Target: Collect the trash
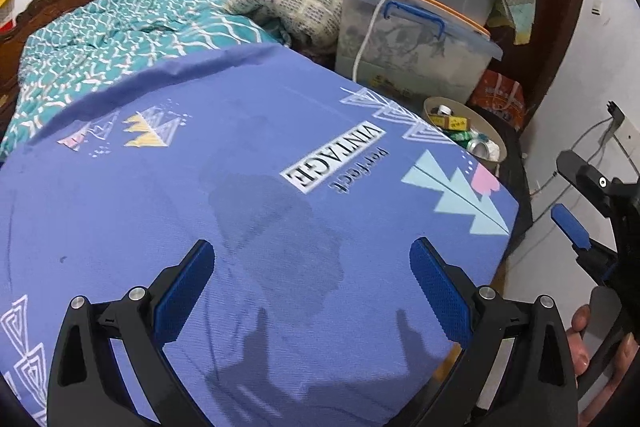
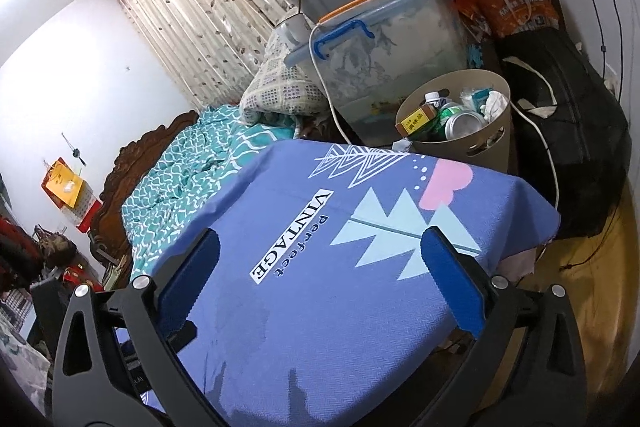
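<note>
Trash [image 2: 452, 119] fills the beige bin [image 2: 480, 143] at the far right corner of the tabletop [image 2: 340, 287]: a crushed silver can [image 2: 464, 125], a green can just beside it, a small yellow box [image 2: 416, 117], a bottle cap and some crumpled white paper. From your left wrist view the same bin [image 1: 486, 131] sits just past the tabletop's [image 1: 240, 207] right edge, with its contents [image 1: 468, 137] showing over the rim.

Your left tongs [image 1: 312, 291] stand wide apart and hold nothing, hovering above the blue printed cloth that covers the tabletop. Your right tongs [image 2: 320, 279] are spread just as wide, also with nothing between them, over the "VINTAGE" lettering [image 2: 292, 235]. In the left wrist view your right tongs [image 1: 576, 211] appear at the right edge, off the side of the tabletop, with your right hand [image 1: 588, 339] wrapped around the handle.

Behind the bin a clear storage box [image 2: 384, 55] with a blue handle stands with a second box stacked on it. A white cord [image 2: 324, 79] runs down its front. A bed with a teal quilt [image 1: 108, 39] lies to the left of the tabletop.
</note>
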`<state>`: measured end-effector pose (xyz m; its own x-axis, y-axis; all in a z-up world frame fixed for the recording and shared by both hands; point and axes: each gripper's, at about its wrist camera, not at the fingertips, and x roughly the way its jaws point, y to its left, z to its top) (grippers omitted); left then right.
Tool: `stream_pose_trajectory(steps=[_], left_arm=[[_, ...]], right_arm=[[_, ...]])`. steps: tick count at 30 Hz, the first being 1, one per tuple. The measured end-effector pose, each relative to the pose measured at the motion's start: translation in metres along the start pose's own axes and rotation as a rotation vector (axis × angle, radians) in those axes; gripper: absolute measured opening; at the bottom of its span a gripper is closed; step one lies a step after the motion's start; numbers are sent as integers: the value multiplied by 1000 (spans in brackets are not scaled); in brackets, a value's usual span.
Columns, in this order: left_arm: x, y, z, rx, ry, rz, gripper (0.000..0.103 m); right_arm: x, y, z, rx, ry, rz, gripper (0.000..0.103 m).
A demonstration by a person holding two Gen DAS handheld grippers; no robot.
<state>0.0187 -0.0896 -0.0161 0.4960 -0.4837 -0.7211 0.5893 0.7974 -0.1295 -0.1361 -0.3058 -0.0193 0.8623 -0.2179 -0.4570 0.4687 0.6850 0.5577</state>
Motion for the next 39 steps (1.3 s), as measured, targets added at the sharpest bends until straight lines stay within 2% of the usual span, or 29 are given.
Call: stream_pose_trajectory(steps=[7,14,18,29,39], left_arm=[[-25,7,10,-12,-94,47,94],[-40,6,16,-23,-130,57,94],[-43,7,18,-24,-133,77,94],[-46,-1,20,30,-154,217,94],[-44,-13,13,93,-118,210,94]], right_arm=[[-4,-3,4,9,-8,1,100],[-7,-1,9,8,-15,18,100],[-16,1,14,2,-34,14,100],[-29,7,15,-27,-74,11,100],[-30,3,13,-17,-79,8,100]])
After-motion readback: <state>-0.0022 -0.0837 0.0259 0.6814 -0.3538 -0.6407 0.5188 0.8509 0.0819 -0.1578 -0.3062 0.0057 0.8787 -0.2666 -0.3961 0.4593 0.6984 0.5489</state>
